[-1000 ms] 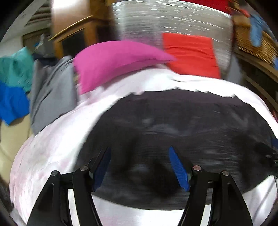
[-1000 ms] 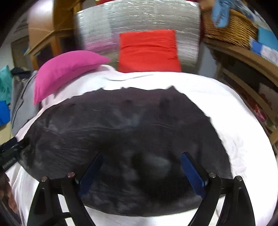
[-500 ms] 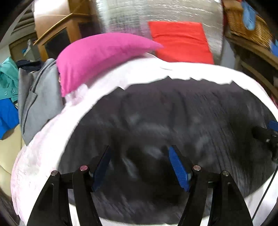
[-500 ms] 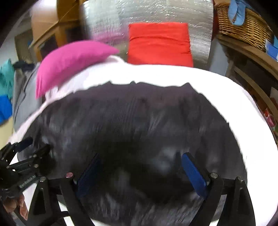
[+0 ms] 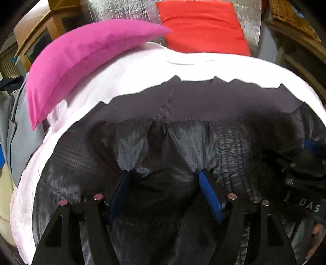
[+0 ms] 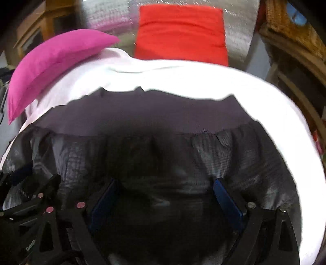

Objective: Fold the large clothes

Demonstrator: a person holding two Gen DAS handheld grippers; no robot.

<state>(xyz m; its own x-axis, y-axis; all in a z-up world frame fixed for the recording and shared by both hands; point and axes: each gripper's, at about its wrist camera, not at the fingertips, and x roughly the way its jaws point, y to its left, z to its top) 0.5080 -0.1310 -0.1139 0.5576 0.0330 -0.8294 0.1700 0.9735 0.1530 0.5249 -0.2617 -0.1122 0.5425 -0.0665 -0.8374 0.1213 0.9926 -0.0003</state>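
Note:
A large black garment (image 5: 183,114) lies spread on a white-sheeted bed (image 5: 203,67); it also fills the right wrist view (image 6: 154,114). A shiny crinkled part of it (image 5: 138,146) lies over the matte part, close under both grippers. My left gripper (image 5: 163,179) is open, low over the garment, with cloth between its blue pads. My right gripper (image 6: 166,187) is open too, low over the garment. The right gripper shows at the right edge of the left wrist view (image 5: 311,161), and the left gripper at the lower left of the right wrist view (image 6: 30,193).
A pink pillow (image 5: 81,57) and a red cushion (image 5: 203,26) lie at the head of the bed against a silver panel (image 5: 126,10). Grey clothing (image 5: 18,126) hangs off the left. Wooden furniture (image 6: 295,61) with a wicker basket stands on the right.
Both grippers have moved forward and down, close to the garment. The two grippers have come nearer to each other. A shiny crinkled fold now shows under them.

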